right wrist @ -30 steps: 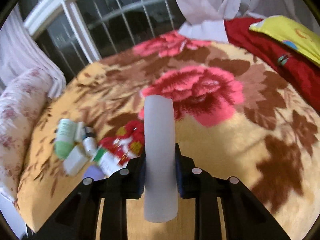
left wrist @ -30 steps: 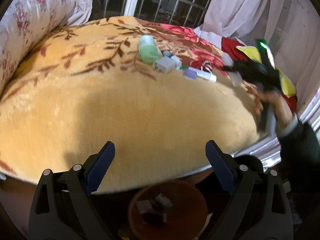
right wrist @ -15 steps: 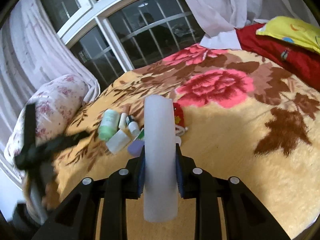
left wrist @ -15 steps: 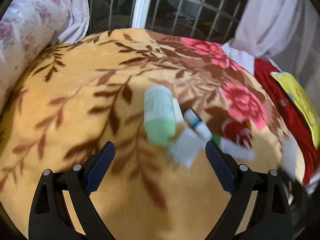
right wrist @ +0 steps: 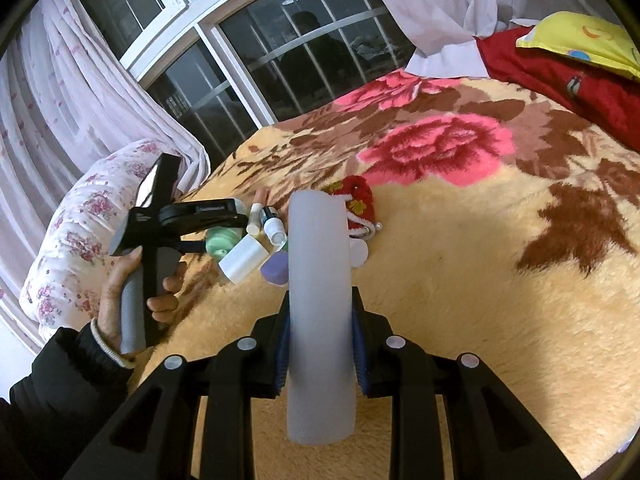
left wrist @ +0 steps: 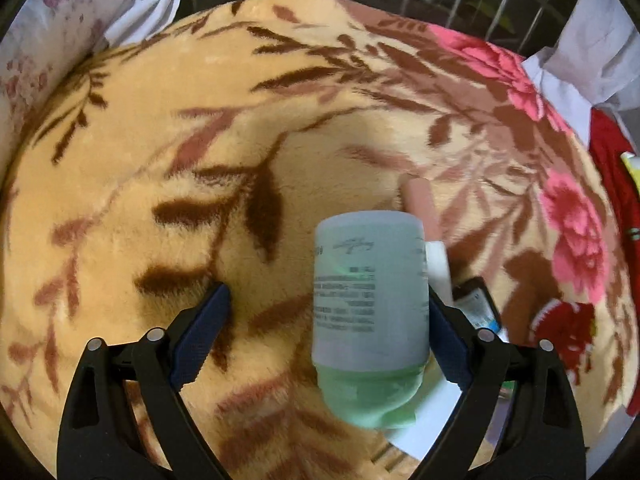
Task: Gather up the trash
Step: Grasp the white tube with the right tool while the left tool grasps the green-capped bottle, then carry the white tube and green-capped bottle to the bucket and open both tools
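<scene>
A pale green bottle (left wrist: 370, 292) with a green cap lies on the flowered blanket (left wrist: 160, 160), between the fingers of my left gripper (left wrist: 326, 300). The jaws are closing; the right pad is at the bottle's side and the left pad stands well clear. Beside the bottle lie a pink tube (left wrist: 418, 208), a small dark-capped bottle (left wrist: 478, 304) and a white box (left wrist: 428, 420). My right gripper (right wrist: 320, 344) is shut on a frosted white tube (right wrist: 320, 280) held upright above the blanket. Its view shows the same pile: green bottle (right wrist: 222, 242), white box (right wrist: 244, 260), purple piece (right wrist: 276, 270).
A red knitted pouch (right wrist: 358, 204) lies behind the pile. A floral pillow (right wrist: 80, 220) is at the left, a red cloth (right wrist: 560, 76) and a yellow pillow (right wrist: 580, 40) at the right. A barred window (right wrist: 280, 64) and curtains stand behind the bed.
My left gripper swung from the bed's edge over a brown bin to the pile, and the green bottle now sits between its jaws. The right gripper drew back a little, still holding the tube.
</scene>
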Demonstrator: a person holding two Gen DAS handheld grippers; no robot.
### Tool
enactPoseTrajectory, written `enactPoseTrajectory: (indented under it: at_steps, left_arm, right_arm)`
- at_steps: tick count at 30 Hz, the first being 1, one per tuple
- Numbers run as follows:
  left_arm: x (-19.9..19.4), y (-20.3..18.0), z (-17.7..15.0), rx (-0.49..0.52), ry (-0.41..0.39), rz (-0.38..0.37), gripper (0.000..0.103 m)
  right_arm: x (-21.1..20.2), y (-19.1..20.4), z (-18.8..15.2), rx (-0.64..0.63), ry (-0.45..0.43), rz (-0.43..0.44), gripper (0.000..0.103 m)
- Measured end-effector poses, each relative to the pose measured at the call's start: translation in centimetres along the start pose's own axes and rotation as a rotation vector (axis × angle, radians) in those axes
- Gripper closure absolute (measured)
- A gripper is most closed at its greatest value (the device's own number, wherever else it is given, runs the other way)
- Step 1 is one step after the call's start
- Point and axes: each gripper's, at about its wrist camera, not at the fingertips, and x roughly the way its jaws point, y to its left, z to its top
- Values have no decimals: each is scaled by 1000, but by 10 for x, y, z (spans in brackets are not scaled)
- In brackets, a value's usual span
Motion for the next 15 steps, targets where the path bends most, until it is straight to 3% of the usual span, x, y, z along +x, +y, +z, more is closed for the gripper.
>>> enactPoseTrajectory:
  at_steps: [3, 5, 7, 8, 13, 15]
  left_arm:
    - [6, -11, -2, 72, -16, 81, 26]
    - [4, -13, -4, 87, -34, 81, 31]
    - [0, -11, -5, 82, -50, 70, 43]
    - [-4, -9, -6, 81, -70, 52, 55]
    - [-13, -10, -10, 94, -116, 59, 55]
    - [-23, -8, -14, 93, -134, 26, 55]
  right_arm:
    - [2, -1, 0, 7, 6, -2, 77]
    - [2, -2, -1, 15, 3, 1, 77]
    - [1, -2, -1, 16, 3, 0, 77]
    - [1, -2, -1, 17, 4, 1, 77]
    - [-3, 3, -3, 9, 4, 6, 77]
    - [-7, 5, -4, 9, 3, 8, 77]
